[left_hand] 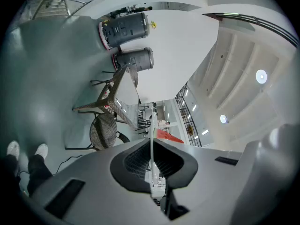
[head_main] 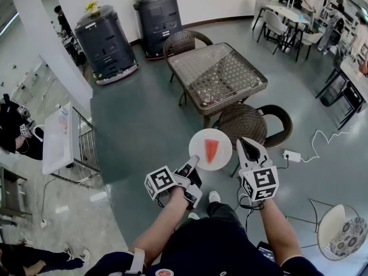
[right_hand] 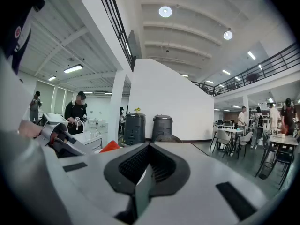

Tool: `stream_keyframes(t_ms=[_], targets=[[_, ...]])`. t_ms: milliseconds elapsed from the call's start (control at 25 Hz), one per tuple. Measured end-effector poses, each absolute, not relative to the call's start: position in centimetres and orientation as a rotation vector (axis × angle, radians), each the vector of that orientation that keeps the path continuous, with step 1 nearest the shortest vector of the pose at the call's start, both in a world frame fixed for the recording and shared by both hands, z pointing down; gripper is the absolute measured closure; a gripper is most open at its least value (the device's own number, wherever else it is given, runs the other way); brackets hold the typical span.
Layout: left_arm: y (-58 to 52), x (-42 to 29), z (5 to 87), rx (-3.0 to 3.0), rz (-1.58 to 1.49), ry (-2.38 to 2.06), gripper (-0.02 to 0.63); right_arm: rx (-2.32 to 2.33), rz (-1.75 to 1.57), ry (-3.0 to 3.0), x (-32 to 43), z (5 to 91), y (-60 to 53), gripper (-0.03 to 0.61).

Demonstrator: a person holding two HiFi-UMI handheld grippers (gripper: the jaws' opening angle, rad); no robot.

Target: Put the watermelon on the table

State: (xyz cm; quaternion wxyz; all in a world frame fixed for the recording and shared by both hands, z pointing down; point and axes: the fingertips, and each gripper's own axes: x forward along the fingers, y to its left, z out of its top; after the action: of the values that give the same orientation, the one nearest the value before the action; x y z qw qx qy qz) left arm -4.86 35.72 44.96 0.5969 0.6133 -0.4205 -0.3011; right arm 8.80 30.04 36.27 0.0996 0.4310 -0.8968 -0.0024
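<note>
A red watermelon slice [head_main: 211,150] lies on a round white plate [head_main: 198,144] held in the air above the floor. My left gripper [head_main: 192,164] is shut on the plate's near-left rim. In the left gripper view the plate [left_hand: 151,135] shows edge-on between the jaws, with the watermelon slice [left_hand: 169,136] on its side. My right gripper [head_main: 245,144] sits just right of the plate, shut and holding nothing. In the right gripper view the right gripper [right_hand: 147,168] has the watermelon slice [right_hand: 111,146] at its left. The glass-topped wicker table [head_main: 217,73] stands further ahead.
A wicker chair [head_main: 244,122] stands between me and the table, another [head_main: 184,41] behind it. Two dark grey bins [head_main: 105,42] [head_main: 158,17] stand by the far wall. A white cart [head_main: 57,140] is at the left. A power strip [head_main: 291,155] lies on the floor.
</note>
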Motion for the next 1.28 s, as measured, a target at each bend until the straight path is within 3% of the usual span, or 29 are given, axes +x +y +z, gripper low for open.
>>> stream_keyframes(t_ms=[720,1280], targets=[[34.0,-4.6,45.1,1.435,-0.688,-0.964,0.600,1.309,0.022,-2.678,8.8,35.5,27.9,0.577],[26.0,-3.1,45.2,1.439,-0.715,-0.996,0.600,1.275,0.016,-2.733,10.4,35.6,19.5,0.577]])
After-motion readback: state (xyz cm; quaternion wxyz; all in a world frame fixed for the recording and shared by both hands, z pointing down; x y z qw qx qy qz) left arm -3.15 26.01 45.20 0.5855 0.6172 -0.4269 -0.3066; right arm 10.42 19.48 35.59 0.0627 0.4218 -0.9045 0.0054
